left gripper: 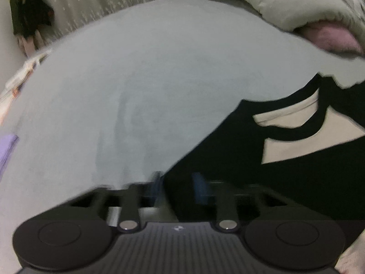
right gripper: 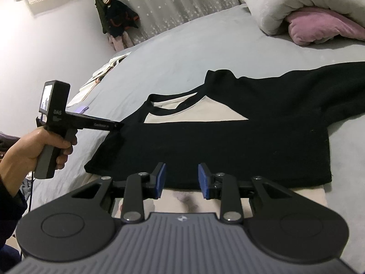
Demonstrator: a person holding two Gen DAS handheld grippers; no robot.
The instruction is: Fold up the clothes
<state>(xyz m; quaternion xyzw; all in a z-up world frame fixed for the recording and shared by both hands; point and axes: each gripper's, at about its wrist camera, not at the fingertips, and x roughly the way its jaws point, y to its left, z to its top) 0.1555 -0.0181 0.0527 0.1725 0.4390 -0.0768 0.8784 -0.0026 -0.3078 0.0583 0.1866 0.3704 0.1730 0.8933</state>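
Note:
A black and beige long-sleeved top (right gripper: 228, 141) lies on the grey bed, its black lower part folded up over the beige chest, one sleeve stretched out right. My right gripper (right gripper: 181, 180) is open, its blue pads just above the near fold edge, holding nothing. My left gripper (right gripper: 114, 126) is at the top's left edge; its jaws are hidden there against the black cloth. In the blurred left wrist view the left gripper (left gripper: 176, 186) shows its blue pads apart, at the edge of the top (left gripper: 285, 171).
A grey bedsheet (right gripper: 178, 52) covers the bed. A bunched pale duvet (right gripper: 285, 2) and a pink pillow (right gripper: 319, 27) lie at the far right. Open books (right gripper: 107, 68) lie at the far left edge. Dark clothes (right gripper: 118, 18) hang by the curtain.

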